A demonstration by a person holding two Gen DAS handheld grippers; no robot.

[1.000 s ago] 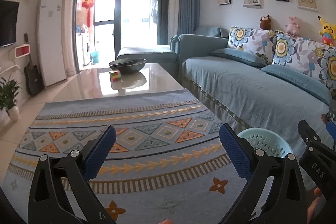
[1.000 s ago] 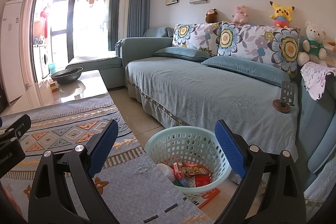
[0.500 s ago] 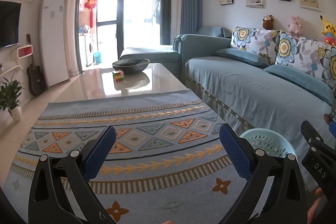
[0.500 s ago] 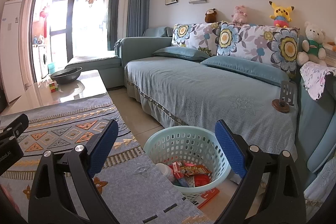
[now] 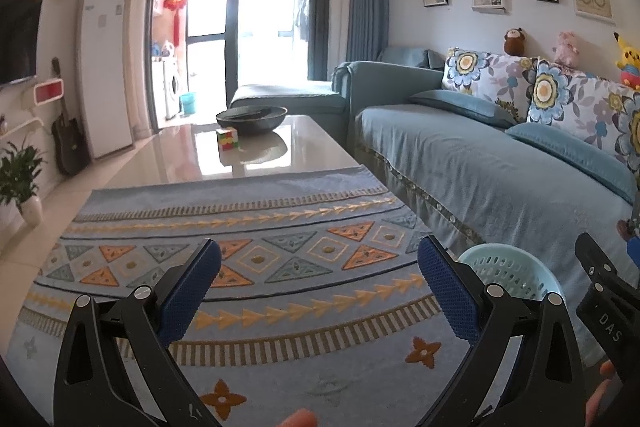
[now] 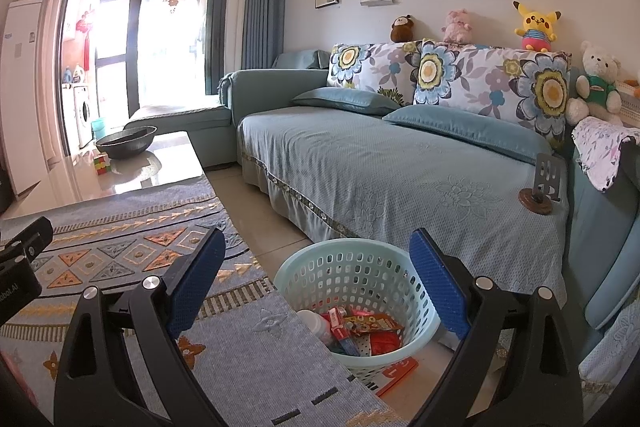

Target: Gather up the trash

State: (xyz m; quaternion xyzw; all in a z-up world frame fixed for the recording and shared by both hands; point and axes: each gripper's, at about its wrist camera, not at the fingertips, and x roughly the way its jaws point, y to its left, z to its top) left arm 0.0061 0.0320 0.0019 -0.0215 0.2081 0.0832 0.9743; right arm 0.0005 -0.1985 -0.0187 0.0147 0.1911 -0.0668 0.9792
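On my left wrist view, the left gripper [image 5: 318, 291] hangs spread wide and empty over the patterned cloth [image 5: 248, 239] covering the table's near end. The basket [image 5: 508, 273] peeks past the table's right edge.

On my right wrist view, the right gripper [image 6: 316, 271] is likewise agape, empty, above the basket [image 6: 360, 267], trash [image 6: 360, 327] lying inside, beside the sofa [image 6: 380, 171].

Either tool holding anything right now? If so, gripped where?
Nothing is held. The left tool and the right tool are both wide open with empty gaps. The trash sits in the basket on the floor.
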